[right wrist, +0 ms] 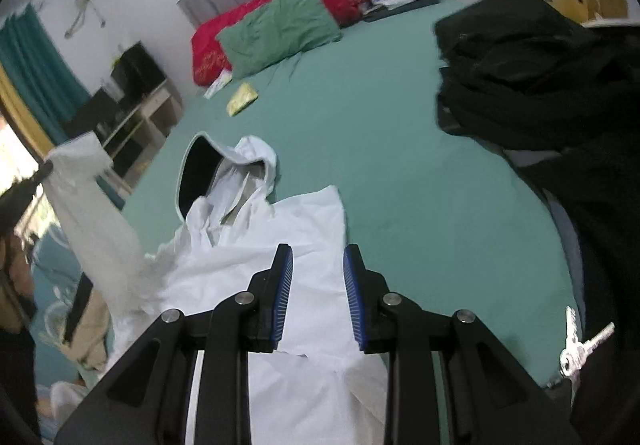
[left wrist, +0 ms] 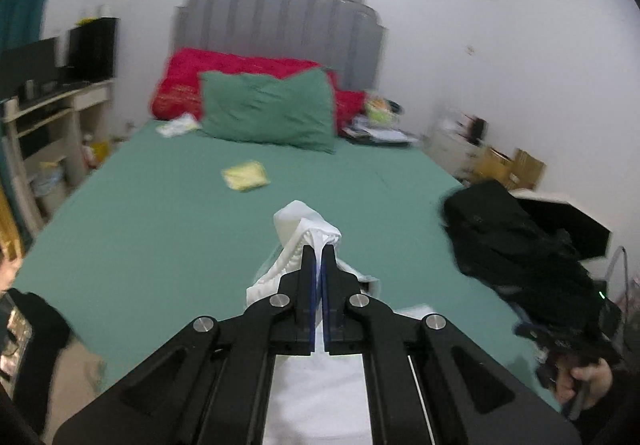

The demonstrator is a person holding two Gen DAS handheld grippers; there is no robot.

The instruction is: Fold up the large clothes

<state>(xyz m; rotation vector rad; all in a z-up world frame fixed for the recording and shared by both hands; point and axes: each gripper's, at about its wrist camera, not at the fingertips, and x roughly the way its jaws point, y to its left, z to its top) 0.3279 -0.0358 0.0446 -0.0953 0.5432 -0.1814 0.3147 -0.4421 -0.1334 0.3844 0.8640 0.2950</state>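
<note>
Both grippers over bed [left wrist: 160, 213]: left gripper [left wrist: 319, 249] clenched on white hoodie [right wrist: 280, 245], right gripper [right wrist: 318, 257] released.

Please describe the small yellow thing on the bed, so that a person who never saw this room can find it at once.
Start at the bed with the green sheet and grey headboard. In front of the green pillow, toward the foot, lies a small flat yellow packet alone on the sheet. It is the only plain yellow item there; the paler packet beside the pillow is whitish-green.
</note>
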